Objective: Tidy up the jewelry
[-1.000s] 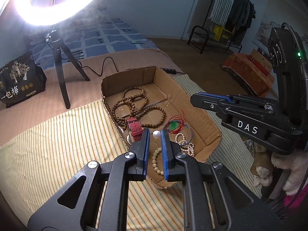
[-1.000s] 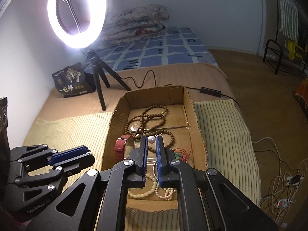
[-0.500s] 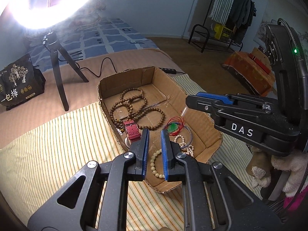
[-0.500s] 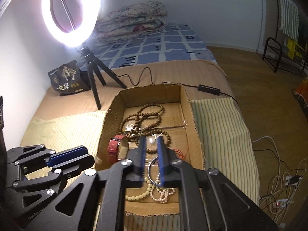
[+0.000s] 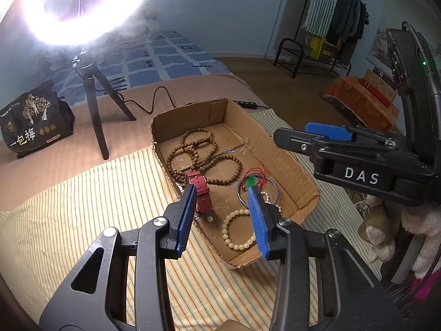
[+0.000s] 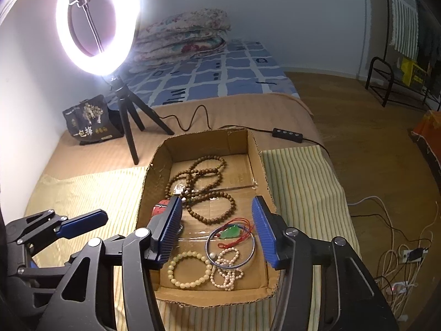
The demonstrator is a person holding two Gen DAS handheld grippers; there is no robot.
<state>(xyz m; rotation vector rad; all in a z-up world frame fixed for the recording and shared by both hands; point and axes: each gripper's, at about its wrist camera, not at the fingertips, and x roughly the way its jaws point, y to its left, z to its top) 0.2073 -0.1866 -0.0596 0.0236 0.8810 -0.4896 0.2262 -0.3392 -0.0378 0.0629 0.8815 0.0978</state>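
Above the cardboard box [image 6: 256,165] on the bed, both tools hung with jaws spread wide and empty: left tool [image 5: 220,209], right tool [image 6: 217,231]. Inside lay wooden beads [image 6: 205,186], a silver bangle [image 6: 230,245] and a red watch strap [image 5: 199,193].

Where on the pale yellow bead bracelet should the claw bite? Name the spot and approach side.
Take the pale yellow bead bracelet at its left arc, from above, one finger inside the loop and one outside. It lies flat on the box floor; its right arc crowds the pearl strand and silver bangle. The open right claw probably suits.
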